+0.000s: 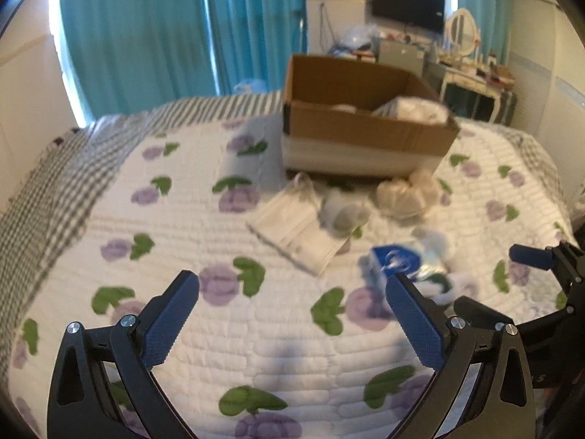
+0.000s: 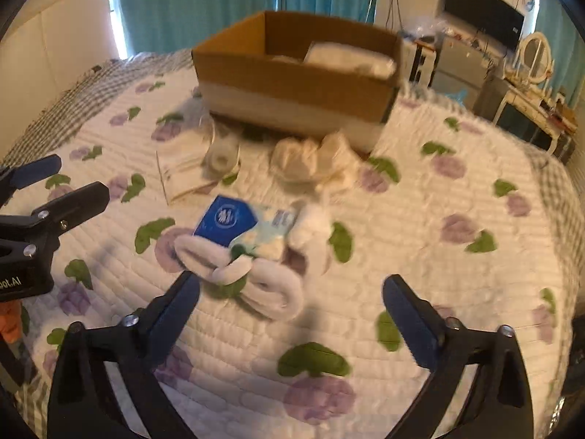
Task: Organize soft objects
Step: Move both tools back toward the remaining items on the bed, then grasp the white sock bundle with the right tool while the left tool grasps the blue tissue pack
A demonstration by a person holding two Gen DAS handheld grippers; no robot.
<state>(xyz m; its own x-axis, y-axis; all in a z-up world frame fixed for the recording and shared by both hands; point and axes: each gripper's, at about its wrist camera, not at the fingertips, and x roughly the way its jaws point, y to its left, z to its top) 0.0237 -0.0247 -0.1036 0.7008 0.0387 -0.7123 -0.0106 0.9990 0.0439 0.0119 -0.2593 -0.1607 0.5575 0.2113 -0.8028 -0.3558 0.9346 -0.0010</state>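
An open cardboard box stands on the flowered quilt, with a white soft bundle inside. In front of it lie a pack of white face masks, a small white pouch, cream soft pieces, a blue tissue pack and a white fluffy headband. My left gripper is open and empty above the quilt, short of the masks. My right gripper is open and empty, just short of the headband.
The quilt covers a bed with a grey checked sheet at its edges. Teal curtains hang behind. A wall television, a dresser with an oval mirror and clutter stand beyond the bed at the right.
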